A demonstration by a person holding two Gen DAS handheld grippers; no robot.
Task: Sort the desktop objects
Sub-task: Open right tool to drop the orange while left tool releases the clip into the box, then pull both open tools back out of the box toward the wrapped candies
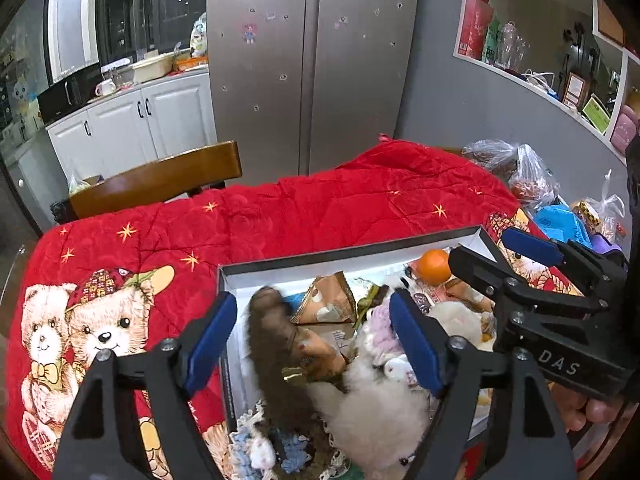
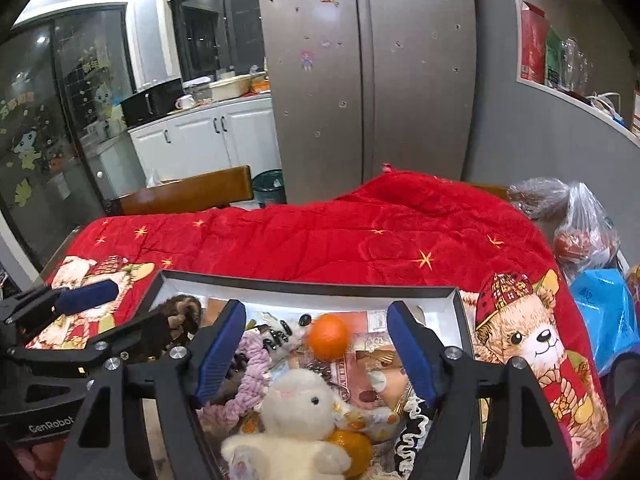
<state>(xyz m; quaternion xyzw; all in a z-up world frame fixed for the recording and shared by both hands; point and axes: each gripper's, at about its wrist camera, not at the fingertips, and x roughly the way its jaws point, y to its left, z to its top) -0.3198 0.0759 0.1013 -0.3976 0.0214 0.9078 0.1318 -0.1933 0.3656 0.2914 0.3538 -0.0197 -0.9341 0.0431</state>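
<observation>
orange ball (image 2: 328, 341) lies in the box (image 2: 304, 285) between the spread right claw (image 2: 316, 354); left claw (image 1: 312, 340) spread too.

Red star-and-bear patterned quilt (image 1: 320, 204)

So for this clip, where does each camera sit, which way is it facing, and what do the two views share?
Left wrist: rides the left gripper, open above the dark-rimmed white-lined box, facing the steel fridge; the right gripper crosses at right.
Right wrist: rides the right gripper, open over the same box, facing the fridge; the left gripper enters at left.
Shared: box, round orange fruit, red bear-print quilt, brown wooden chair, fridge.
</observation>
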